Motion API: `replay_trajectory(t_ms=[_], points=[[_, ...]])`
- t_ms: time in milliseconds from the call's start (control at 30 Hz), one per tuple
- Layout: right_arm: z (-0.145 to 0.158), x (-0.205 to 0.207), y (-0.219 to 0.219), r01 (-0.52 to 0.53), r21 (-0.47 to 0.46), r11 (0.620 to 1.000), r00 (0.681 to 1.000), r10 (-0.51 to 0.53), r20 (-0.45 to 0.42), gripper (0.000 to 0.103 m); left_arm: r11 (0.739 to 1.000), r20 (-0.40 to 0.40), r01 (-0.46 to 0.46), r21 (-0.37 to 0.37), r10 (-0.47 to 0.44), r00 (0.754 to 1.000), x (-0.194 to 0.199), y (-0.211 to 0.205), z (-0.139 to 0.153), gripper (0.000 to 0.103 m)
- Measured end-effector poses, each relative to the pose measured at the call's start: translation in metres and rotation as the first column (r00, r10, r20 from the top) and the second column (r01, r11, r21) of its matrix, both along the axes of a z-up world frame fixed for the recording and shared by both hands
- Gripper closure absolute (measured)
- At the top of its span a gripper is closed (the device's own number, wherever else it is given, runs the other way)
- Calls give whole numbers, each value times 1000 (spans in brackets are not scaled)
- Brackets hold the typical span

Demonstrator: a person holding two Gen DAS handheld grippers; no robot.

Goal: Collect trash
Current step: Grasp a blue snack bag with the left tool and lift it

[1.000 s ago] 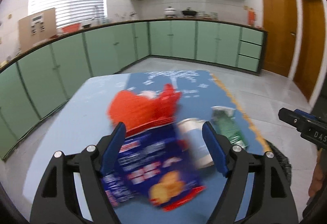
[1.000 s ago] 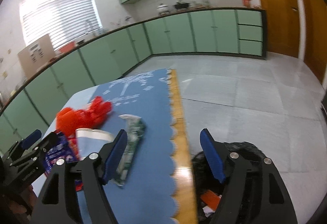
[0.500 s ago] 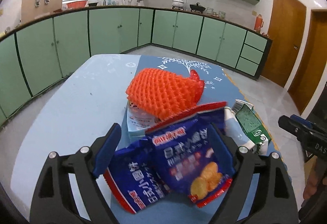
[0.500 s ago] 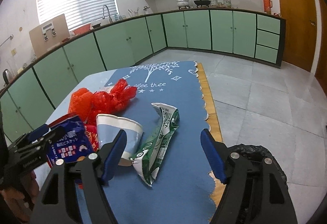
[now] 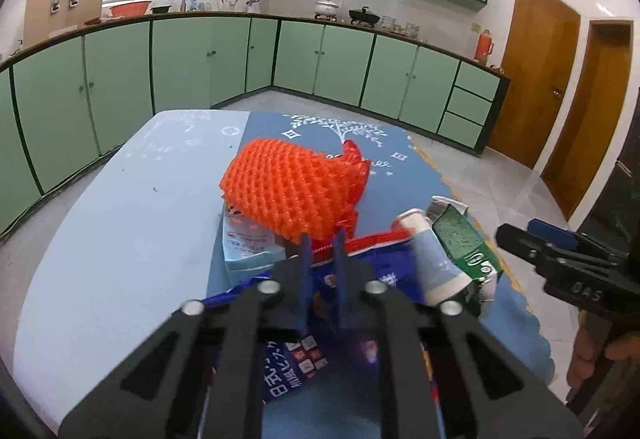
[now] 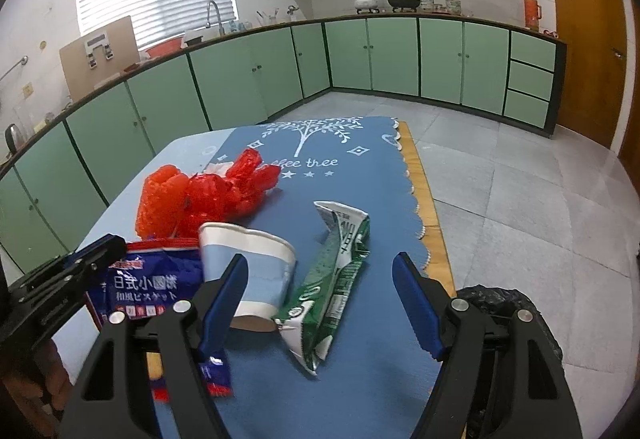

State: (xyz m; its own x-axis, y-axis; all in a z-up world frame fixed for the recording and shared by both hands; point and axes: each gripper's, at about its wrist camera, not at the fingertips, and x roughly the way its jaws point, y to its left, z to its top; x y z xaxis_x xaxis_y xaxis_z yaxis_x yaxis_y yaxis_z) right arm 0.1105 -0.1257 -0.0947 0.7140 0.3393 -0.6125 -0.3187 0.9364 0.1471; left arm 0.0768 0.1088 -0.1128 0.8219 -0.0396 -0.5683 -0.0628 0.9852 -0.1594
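Observation:
A pile of trash lies on the blue table runner (image 6: 352, 159). My left gripper (image 5: 322, 243) is shut on the blue biscuit bag (image 5: 296, 367), pinching its top edge; the bag also shows in the right wrist view (image 6: 144, 287). An orange foam net (image 5: 288, 187) lies just beyond it over a light blue carton (image 5: 248, 247). A blue and white paper cup (image 6: 252, 271) lies on its side beside a flattened green carton (image 6: 336, 279). My right gripper (image 6: 320, 279) is open and empty, above the cup and the green carton.
A bin lined with a black bag (image 6: 504, 303) stands on the floor by the table's right edge. Red crumpled plastic (image 6: 236, 187) lies behind the foam net. Green kitchen cabinets (image 5: 320, 59) ring the room. The table's near left is bare pale blue top (image 5: 100, 259).
My left gripper has closed from wide open onto the top edge of the blue biscuit bag. My right gripper has moved in over the cup and green carton, still open.

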Motion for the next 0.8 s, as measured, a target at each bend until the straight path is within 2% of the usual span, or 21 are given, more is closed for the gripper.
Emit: replay_trajectory(t_ms=[200,267,300,367,433,467,633,700,733,767,800], points=[[-3,-1,4,-3,-3,1000,1000,3,-9,30,1000,7,10,-27,-10,1000,-8,1,3,100],[-3,-1,2,2,1,1000,1000,-2,-12,30,999,-9,17,-41,-17,1000,-9,2,-1,95],[-3,-1,2,3,3,1000,1000,-3,-12,30,999,-22,20,-42,-21,1000,-9,2,-3,92],[-4,0,1,6,3,1000,1000,-5,-15,30,999,-36,21,-40,-23,999,-11,0,-8,65],[-5,0,1,4,2,1000,1000,-4,-18,30,998,-44,22,-51,-24,999,-13,0,-11,54],[-5,0,1,3,2,1000,1000,-3,-18,30,998,-48,24,-54,-26,998,-14,-1,-12,53],[-5,-1,1,2,2,1000,1000,-2,-16,30,998,-86,18,-60,-23,996,-15,-1,-20,52],[-6,0,1,3,3,1000,1000,-3,-18,30,998,-96,18,-65,-24,995,-16,-1,-23,54],[-7,0,1,4,4,1000,1000,-4,-19,30,998,-102,19,-68,-26,994,-16,-2,-25,57],[-7,1,0,4,4,1000,1000,-4,-21,30,997,-108,24,-72,-32,994,-15,-3,-26,68],[-7,1,0,4,4,1000,1000,-3,-22,30,997,-114,27,-71,-35,993,-14,-4,-27,74]])
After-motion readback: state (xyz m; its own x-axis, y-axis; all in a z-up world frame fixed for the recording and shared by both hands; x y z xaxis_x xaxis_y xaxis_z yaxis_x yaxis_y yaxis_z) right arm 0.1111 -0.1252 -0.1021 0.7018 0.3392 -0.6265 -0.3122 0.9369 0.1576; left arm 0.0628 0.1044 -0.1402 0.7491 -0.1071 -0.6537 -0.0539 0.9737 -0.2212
